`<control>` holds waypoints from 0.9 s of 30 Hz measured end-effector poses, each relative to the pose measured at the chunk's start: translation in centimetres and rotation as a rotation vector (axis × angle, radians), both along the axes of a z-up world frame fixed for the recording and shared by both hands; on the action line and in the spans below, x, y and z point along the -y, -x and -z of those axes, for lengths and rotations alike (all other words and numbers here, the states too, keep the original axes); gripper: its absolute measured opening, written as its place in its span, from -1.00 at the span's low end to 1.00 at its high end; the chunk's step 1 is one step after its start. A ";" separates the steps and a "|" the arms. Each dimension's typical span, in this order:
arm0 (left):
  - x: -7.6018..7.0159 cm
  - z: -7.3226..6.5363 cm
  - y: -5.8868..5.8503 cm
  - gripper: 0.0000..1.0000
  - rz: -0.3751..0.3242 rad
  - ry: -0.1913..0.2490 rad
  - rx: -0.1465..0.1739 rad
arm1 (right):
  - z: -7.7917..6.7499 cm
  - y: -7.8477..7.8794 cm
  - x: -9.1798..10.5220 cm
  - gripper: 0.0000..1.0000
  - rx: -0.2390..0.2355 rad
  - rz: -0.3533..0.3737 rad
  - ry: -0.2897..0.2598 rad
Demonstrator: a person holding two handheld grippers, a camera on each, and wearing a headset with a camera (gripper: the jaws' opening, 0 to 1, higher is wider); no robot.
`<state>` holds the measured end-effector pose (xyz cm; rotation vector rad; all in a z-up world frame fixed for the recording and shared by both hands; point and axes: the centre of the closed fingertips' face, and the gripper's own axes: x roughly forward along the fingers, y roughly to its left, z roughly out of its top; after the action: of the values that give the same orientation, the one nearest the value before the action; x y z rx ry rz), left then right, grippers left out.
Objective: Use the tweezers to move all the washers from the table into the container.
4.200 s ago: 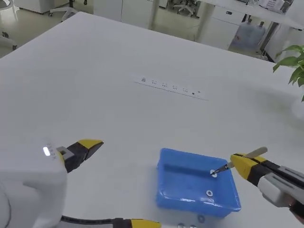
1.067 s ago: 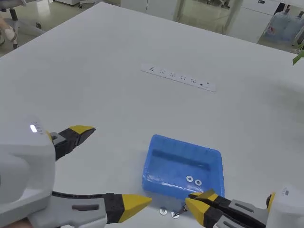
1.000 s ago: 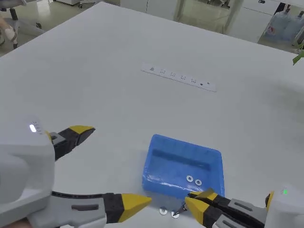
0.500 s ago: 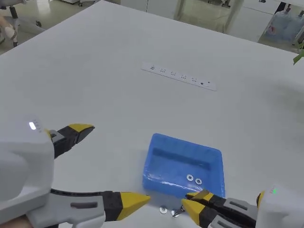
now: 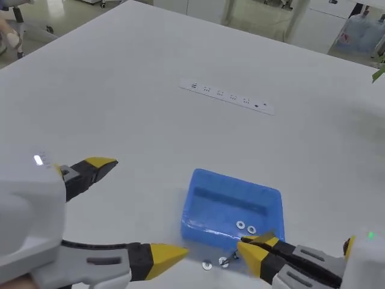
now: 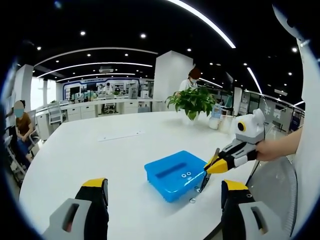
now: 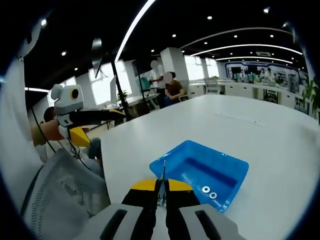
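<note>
Two washers banked: a pair of washers lies side by side on the floor of the blue container, toward its near right corner
Container: sits low on the white worktop, on the near side, well apart from the long socket strip farther off
Washers left outside: a loose washer and a second washer lie flat on the worktop, just beside the container's near wall; whether another hides by the tweezer tips I cannot tell
Right hand-held gripper: jaws pinched together on the tweezers, which stick out past the yellow tips and slant down toward the loose washers at the container's near edge
Tweezer tips: low, close by the second washer; too small to tell whether they have hold of it or only stand next to it
Left hand-held gripper: jaws spread wide with nothing between them, held above the bare worktop to the left of the container
Step in hand: by my reading, picking up the next washer from the worktop
Progress: about halfway as far as the views show, with two in and at least two to go
Next move calls for: a firm nip on the washer's rim, a lift over the near wall, and a release inside
</note>
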<state>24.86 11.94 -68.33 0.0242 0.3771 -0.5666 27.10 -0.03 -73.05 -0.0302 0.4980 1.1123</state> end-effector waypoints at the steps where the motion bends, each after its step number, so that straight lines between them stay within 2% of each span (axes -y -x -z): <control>1: 0.0 0.0 0.0 0.91 -0.001 0.000 -0.001 | -0.4 -0.1 0.1 -0.98 -0.001 0.006 -0.010; 6: 0.0 0.0 0.1 0.91 -0.001 0.001 -0.003 | -3.3 -1.2 0.6 -0.98 0.022 0.039 -0.078; 11: 0.2 -0.1 0.1 0.91 0.004 0.004 0.000 | -4.9 -2.7 0.8 -0.98 0.043 0.067 -0.120; 14: 0.2 -0.1 0.1 0.91 0.005 0.002 0.001 | -5.0 -3.5 0.9 -0.98 0.046 0.084 -0.127; 19: 0.0 -0.2 0.1 0.91 0.001 0.002 0.002 | -4.2 -5.4 0.6 -0.98 0.046 0.097 -0.107; 27: -0.2 -0.2 0.2 0.91 -0.006 -0.001 -0.001 | -2.2 -7.4 -0.3 -0.98 -0.003 0.100 -0.090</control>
<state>24.67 12.17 -68.15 0.0235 0.3781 -0.5601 34.47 0.25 -70.88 0.0748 0.4474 1.0353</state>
